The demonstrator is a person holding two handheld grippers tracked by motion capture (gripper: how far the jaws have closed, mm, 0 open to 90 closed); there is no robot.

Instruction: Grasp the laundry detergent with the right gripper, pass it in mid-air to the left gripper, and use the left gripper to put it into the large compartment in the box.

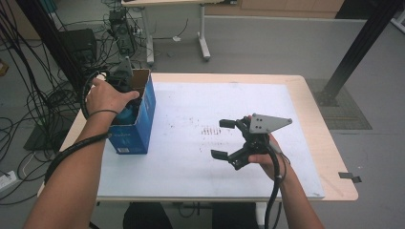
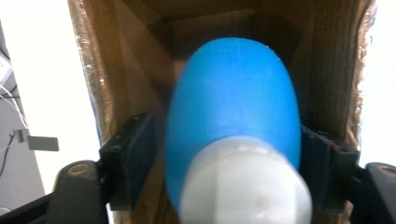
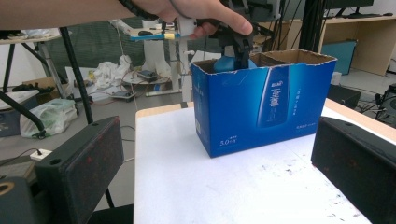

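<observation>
The left gripper (image 2: 224, 154) has its 2 jaws apart around the blue bottle (image 2: 233, 116), which sits inside the blue box (image 1: 136, 121) at the left of the high view. The right gripper (image 1: 228, 138) waits wide open with nothing in it. Lifting out could snag and tip the box. The box says "5.0".

Blue bottle (image 2: 233, 102) with a white cap, standing inside the open-topped blue carton (image 1: 138, 119), its rounded body toward the carton's bottom. The carton, brown inside, stands upright at the tabletop's (image 1: 215, 162) far left edge.
</observation>
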